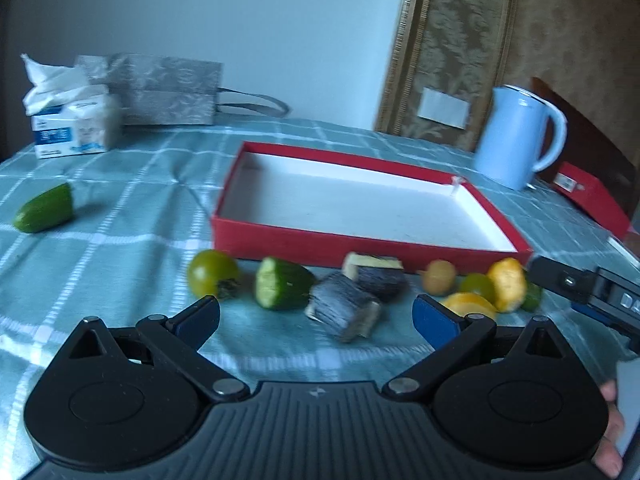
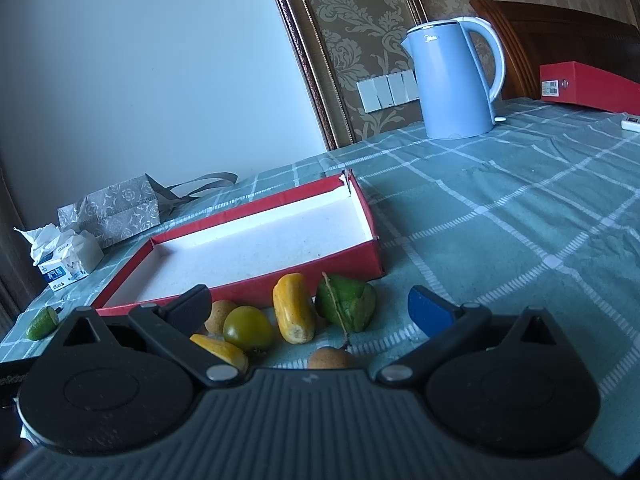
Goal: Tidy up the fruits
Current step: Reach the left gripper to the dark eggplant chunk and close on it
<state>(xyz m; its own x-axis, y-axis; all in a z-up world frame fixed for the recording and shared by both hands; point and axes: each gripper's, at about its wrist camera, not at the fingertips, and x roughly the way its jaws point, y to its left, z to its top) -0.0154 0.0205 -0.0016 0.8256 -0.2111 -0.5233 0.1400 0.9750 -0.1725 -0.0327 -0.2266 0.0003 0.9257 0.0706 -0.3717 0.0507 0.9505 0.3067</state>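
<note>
Both hand-held grippers, left [image 1: 316, 314] and right [image 2: 310, 306], are spread wide and hold nothing, above a row of fruit pieces [image 1: 360, 288] on the tabletop [image 2: 520, 216] just beside the empty red box [image 1: 360, 204], near its front wall.

Surface: checked tablecloth [image 1: 132, 264] is covering the table.
Lying on it: red box [image 1: 360, 246], kettle [image 1: 516, 136], tissue pack [image 1: 72, 128], scattered fruits [image 2: 294, 308], possibly vegetable pieces.

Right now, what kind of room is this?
Probably a room in a home, maybe a dining area: a table under a checked tablecloth, a blue electric kettle, a tissue pack, and patterned wallpaper with wall switches.
</note>
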